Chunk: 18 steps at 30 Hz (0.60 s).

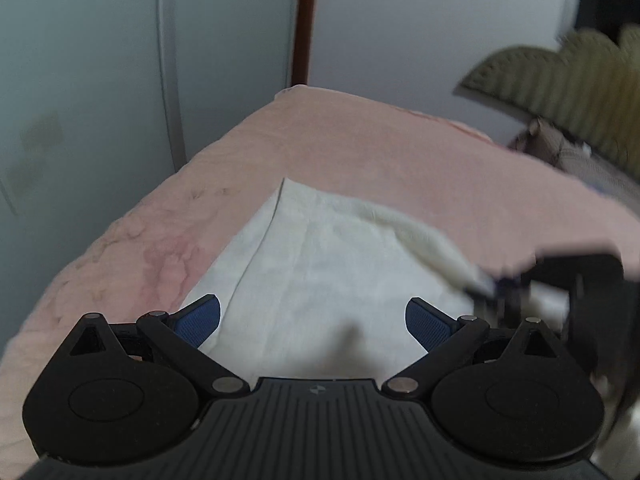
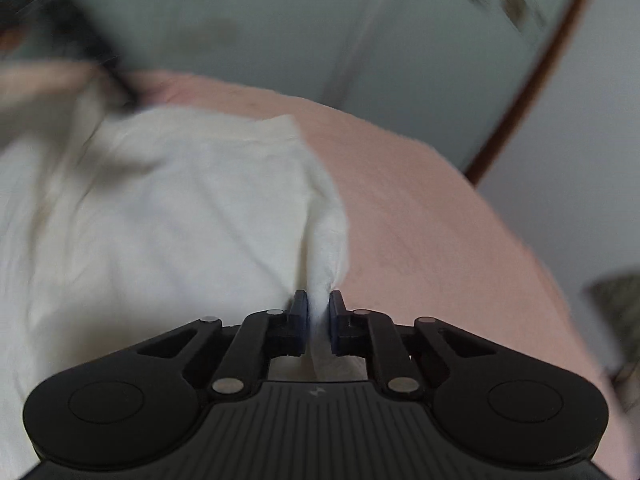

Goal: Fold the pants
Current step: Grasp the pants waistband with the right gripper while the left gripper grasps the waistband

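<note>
White pants (image 1: 320, 264) lie spread flat on a pink bed cover (image 1: 360, 140). My left gripper (image 1: 312, 320) hovers over the near part of the cloth, jaws wide open, nothing between its blue pads (image 1: 200, 320). In the right wrist view the same white pants (image 2: 160, 208) fill the left half. My right gripper (image 2: 319, 312) is shut on a pinched ridge of the pants' right edge, cloth bunched between the pads. That right gripper also appears blurred at the right in the left wrist view (image 1: 496, 284), holding the raised edge of the cloth.
Pale grey walls and a dark wooden post (image 1: 304, 20) stand behind the bed. An olive ribbed cushion (image 1: 560, 88) sits at the far right beyond the bed edge. A blurred hand and dark gripper body (image 2: 60, 72) show at upper left in the right wrist view.
</note>
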### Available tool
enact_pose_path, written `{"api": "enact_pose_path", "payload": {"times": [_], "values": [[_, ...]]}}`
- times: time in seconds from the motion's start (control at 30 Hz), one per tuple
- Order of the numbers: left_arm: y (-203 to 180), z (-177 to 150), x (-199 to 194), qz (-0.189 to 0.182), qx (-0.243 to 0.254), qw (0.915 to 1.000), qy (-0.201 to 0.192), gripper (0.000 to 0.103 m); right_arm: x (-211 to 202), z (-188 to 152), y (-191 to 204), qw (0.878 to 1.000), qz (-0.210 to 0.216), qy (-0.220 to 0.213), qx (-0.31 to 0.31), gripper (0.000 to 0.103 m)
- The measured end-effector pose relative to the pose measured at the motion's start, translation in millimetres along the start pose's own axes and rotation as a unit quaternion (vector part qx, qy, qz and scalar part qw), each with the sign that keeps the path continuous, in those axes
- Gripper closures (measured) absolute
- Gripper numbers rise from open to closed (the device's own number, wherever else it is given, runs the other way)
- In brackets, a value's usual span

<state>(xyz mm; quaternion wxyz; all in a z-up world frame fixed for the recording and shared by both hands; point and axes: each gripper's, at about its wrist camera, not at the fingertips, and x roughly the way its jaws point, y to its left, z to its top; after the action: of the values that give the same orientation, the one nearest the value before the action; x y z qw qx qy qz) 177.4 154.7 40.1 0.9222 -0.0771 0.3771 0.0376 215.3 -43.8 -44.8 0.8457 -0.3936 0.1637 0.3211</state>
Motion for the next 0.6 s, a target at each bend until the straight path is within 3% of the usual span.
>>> {"api": "enact_pose_path", "payload": {"times": [0.13, 0.23, 0.3, 0.43, 0.5, 0.53, 0.57, 0.6], "values": [[10.7, 36.6, 34.6, -0.053, -0.089, 0.9937, 0.042, 0.005, -17.3, -4.9, 32.0, 0.997, -0.019, -0.01, -0.08, 0.092], [20.8, 51.0, 60.5, -0.075, -0.167, 0.9802, 0.076, 0.009, -20.0, -12.1, 46.6, 0.993, -0.026, -0.009, -0.115, 0.093], [25.6, 54.1, 72.3, -0.094, -0.202, 0.9717, 0.078, 0.008, -23.5, -16.7, 50.1, 0.993, -0.03, -0.014, -0.115, 0.093], [26.7, 51.1, 82.5, -0.064, -0.224, 0.9693, 0.079, 0.014, -30.8, -21.5, 55.8, 0.992, -0.033, -0.026, -0.12, 0.093], [29.7, 48.2, 81.8, -0.062, -0.23, 0.9684, 0.075, 0.027, -37.5, -24.0, 63.7, 0.99, -0.041, -0.027, -0.129, 0.093], [31.9, 46.9, 80.4, -0.064, -0.229, 0.9684, 0.075, 0.049, -40.8, -22.4, 66.3, 0.99, -0.045, -0.028, -0.128, 0.093], [33.1, 44.0, 78.8, -0.073, -0.225, 0.9686, 0.077, 0.078, -44.1, -21.6, 68.6, 0.991, -0.048, -0.031, -0.123, 0.093], [33.4, 40.1, 75.2, -0.081, -0.221, 0.9686, 0.079, 0.088, -47.4, -21.2, 71.4, 0.992, -0.052, -0.036, -0.113, 0.093]]}}
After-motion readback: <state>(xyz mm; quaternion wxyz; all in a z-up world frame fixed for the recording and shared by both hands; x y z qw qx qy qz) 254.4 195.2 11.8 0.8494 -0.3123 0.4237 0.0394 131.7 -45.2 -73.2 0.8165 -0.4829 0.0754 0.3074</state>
